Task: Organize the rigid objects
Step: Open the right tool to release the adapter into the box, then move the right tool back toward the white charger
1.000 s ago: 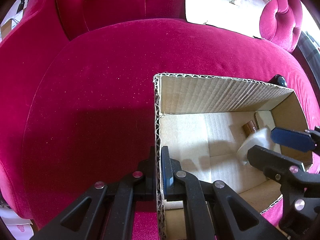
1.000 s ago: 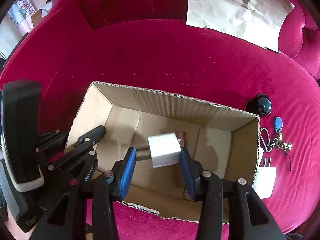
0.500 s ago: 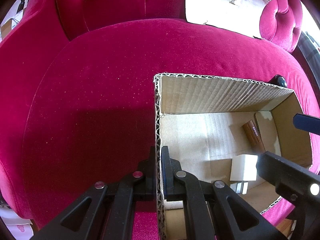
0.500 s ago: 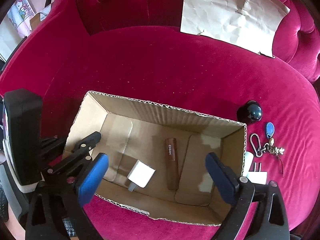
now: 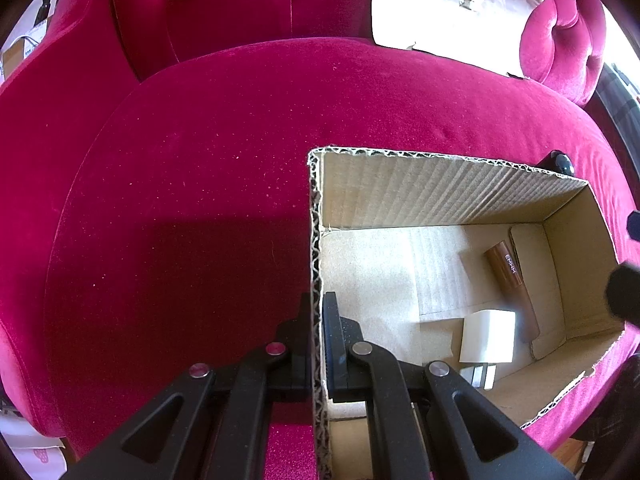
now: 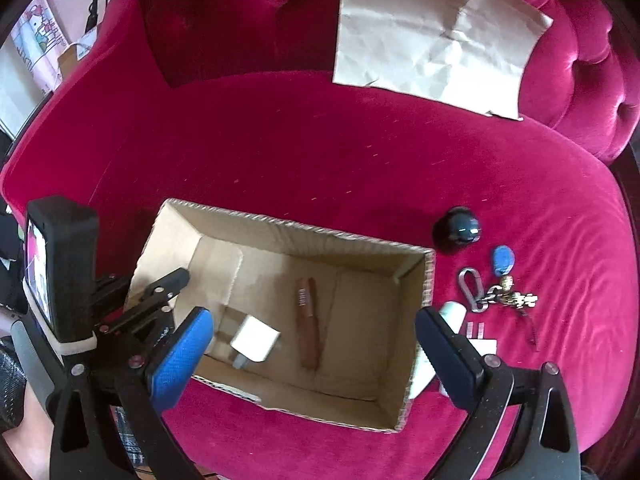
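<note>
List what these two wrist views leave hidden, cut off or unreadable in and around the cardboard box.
- White charger outside the cardboard box: right wrist view, mostly covered by the right gripper's open jaws and the box wall.
- Dark ball: left wrist view, mostly behind the box's far wall.
- Key bunch: right wrist view, too small to count keys.
- Brown tube lettering: right wrist view, blurred.
- Right gripper: left wrist view, cut off by the right edge.
</note>
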A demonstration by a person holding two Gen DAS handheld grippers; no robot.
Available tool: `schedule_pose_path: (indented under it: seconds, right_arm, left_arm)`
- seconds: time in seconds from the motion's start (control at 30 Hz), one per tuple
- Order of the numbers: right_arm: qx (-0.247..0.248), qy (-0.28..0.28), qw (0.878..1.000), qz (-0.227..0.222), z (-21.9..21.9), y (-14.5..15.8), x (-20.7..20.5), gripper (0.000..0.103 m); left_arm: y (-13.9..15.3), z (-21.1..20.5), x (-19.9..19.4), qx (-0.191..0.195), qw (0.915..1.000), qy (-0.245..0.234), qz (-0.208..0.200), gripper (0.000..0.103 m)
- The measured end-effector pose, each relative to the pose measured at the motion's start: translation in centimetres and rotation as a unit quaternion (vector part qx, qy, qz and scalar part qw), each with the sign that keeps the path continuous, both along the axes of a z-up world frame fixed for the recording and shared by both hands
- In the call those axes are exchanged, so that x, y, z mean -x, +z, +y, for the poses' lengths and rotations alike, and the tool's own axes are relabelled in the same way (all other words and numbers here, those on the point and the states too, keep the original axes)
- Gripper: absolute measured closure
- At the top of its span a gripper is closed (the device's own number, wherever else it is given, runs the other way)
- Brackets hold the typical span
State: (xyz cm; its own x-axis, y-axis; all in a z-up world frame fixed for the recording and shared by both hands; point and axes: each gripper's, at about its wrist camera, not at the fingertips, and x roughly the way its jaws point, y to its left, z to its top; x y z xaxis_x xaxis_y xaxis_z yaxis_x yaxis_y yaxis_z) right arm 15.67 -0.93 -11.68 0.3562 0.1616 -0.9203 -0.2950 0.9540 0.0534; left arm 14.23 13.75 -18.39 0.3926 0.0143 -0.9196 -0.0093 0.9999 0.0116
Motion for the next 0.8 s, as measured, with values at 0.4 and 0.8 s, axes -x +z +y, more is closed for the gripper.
schedule_pose_path:
  seconds: [0.4, 0.8]
  right_arm:
    - [0.005, -0.031, 0.999, -0.020, -4.3, 1.6, -0.8, 0.000]
    - [0.019, -0.066, 0.997, -0.029, -9.5, 1.7, -0.4, 0.000]
  left_arm:
    - [0.0, 0.0, 0.1, 0.001, 1.0000, 0.000, -0.001, 0.099]
    - [0.0, 0.1, 0.1, 0.000, 1.0000, 0.000, -0.001, 0.099]
